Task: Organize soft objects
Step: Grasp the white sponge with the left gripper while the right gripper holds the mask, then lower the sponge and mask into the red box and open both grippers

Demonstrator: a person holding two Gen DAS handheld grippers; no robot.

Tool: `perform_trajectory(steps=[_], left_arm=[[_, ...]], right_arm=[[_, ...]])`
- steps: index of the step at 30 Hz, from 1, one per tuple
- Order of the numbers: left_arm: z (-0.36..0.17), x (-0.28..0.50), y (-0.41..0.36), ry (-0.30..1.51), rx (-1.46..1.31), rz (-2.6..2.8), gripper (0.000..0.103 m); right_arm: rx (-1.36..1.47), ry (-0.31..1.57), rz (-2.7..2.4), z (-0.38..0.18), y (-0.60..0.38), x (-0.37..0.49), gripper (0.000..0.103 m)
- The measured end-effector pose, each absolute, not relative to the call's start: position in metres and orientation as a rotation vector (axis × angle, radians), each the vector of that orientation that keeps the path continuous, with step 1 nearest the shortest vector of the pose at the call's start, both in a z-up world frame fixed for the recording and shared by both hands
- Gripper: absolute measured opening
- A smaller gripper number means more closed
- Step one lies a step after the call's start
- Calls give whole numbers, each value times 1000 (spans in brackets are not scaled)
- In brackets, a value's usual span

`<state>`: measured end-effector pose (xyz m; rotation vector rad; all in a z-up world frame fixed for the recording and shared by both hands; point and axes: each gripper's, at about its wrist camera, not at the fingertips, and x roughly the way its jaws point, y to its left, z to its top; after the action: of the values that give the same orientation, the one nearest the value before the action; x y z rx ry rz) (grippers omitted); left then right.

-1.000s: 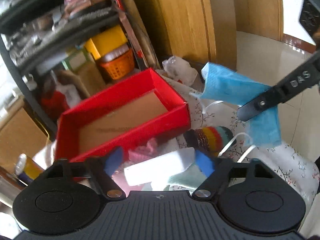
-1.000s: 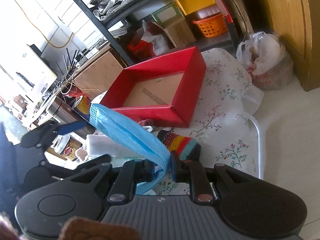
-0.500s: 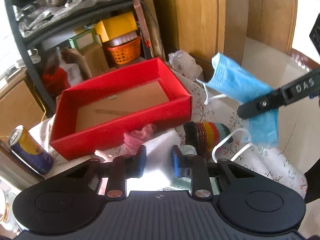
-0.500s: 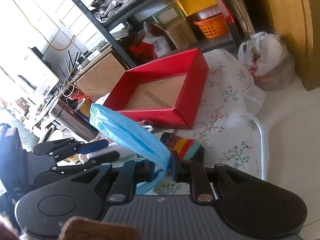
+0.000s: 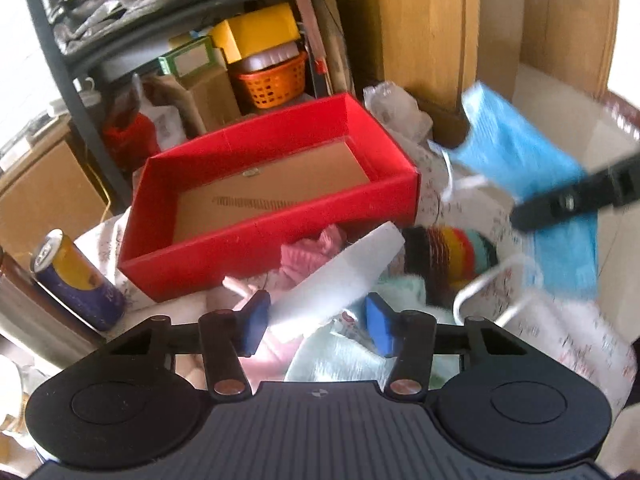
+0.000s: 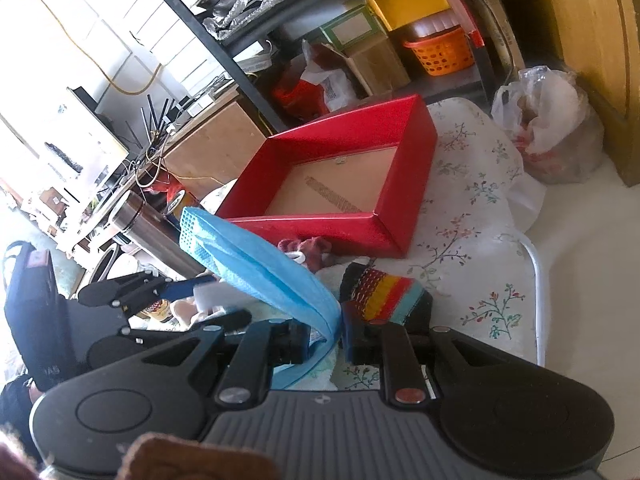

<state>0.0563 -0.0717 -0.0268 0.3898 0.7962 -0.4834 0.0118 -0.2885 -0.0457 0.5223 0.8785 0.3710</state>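
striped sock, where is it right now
The striped sock lies on the floral cloth just in front of the red box, beside the blue face mask in the right wrist view.

The red box lies open-topped, its cardboard floor bare; soft items crowd its near wall, a can stands beside it.

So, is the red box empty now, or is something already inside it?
Empty. The red box shows only its bare brown floor in both views; the blue mask hangs outside it, pinched in the right hand-held gripper.
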Motion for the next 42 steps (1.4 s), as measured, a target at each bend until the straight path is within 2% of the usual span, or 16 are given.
perform_trajectory(steps=[2,7,8,9,11,12,13,15,22,29,42], left_arm=[[-25,58,-72,794,380,-489,53],[-18,58,-78,770,387,-499,68],[-17,59,-79,766,388,-504,68],[-17,60,-81,764,402,-501,67],[-20,64,-86,772,426,-493,58],[-23,66,-87,786,428,-494,48],[-25,69,-87,807,423,-492,35],[-28,72,-85,832,400,-476,31],[-19,66,-68,859,278,-444,25],[9,51,-43,861,40,-375,25],[51,57,3,731,-195,-233,25]], right_arm=[[524,881,373,-46,-289,12,0],[531,883,374,-47,-291,13,0],[532,881,376,-47,-291,12,0],[532,880,379,-46,-291,12,0],[530,880,380,-46,-291,13,0],[530,881,380,-47,-290,13,0],[531,882,381,-47,-290,13,0],[531,883,382,-47,-289,13,0],[536,865,370,-40,-289,13,0],[514,812,350,-15,-273,12,0],[473,754,337,16,-227,38,0]])
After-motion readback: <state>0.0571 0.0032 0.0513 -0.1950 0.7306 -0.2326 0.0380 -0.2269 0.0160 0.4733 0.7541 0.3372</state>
